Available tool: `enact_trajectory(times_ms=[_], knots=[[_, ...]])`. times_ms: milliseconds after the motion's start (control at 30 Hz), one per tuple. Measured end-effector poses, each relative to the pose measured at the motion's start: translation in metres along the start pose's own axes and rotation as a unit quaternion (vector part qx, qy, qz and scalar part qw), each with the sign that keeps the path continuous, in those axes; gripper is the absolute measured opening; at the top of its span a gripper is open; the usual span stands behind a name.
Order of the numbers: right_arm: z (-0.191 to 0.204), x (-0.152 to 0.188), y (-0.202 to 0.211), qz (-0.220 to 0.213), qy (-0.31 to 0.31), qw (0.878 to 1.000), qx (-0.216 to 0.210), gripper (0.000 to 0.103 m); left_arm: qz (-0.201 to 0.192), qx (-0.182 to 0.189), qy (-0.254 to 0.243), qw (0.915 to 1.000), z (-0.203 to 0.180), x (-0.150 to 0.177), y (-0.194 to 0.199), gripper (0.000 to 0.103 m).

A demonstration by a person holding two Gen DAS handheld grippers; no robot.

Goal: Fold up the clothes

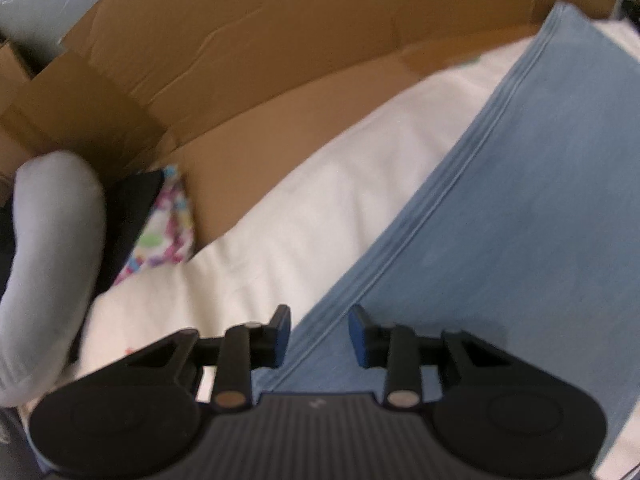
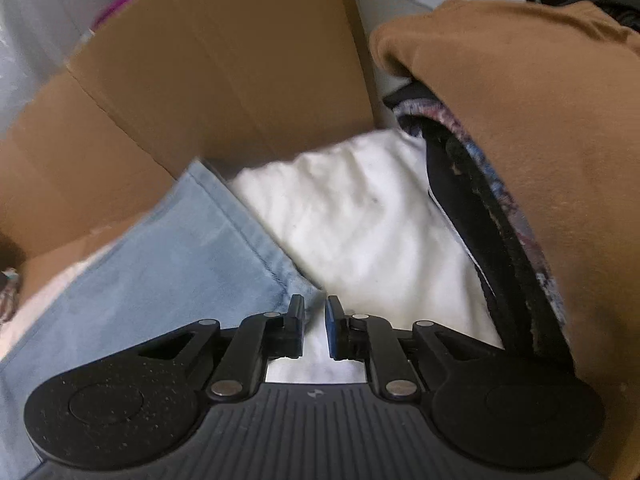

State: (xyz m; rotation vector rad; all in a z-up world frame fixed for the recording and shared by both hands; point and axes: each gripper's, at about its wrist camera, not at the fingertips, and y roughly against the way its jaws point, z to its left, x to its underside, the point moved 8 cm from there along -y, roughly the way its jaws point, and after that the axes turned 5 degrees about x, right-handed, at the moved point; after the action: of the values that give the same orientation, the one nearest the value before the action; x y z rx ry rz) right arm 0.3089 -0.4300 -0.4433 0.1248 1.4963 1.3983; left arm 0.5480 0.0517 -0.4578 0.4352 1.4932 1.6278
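Light-blue folded cotton garment (image 1: 500, 208) lies on white bedding (image 1: 304, 208).
Left claw (image 1: 319, 334) stands apart over its hemmed edge; right claw (image 2: 315, 328), slightly parted, grips nothing, beside the brown cardboard box (image 2: 224, 64).

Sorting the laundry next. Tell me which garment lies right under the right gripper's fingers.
The light blue garment: its hemmed corner reaches the right gripper. The white cloth lies beside and under it; the brown garment is heaped off to the side.
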Motion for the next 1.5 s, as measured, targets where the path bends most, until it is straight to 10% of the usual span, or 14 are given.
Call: enact_trajectory(times_ms=[400,733,1133,1500], knots=[[0.068,0.012,0.020,-0.019,0.110,0.988,-0.103,0.012,-0.050,0.070,0.038,0.9956,-0.072,-0.047,-0.002,0.035],[0.089,0.024,-0.004,-0.007,0.170,0.980,-0.098,0.025,-0.082,0.117,0.058,0.9880,-0.129,-0.074,-0.014,0.033],[0.052,0.008,-0.034,0.015,0.237,0.971,-0.032,0.026,-0.104,0.096,0.133,0.9810,-0.118,-0.107,-0.052,0.034],[0.033,0.013,-0.004,0.020,0.212,0.975,-0.066,0.035,-0.117,0.044,0.156,0.9798,-0.123,-0.132,-0.052,0.039]])
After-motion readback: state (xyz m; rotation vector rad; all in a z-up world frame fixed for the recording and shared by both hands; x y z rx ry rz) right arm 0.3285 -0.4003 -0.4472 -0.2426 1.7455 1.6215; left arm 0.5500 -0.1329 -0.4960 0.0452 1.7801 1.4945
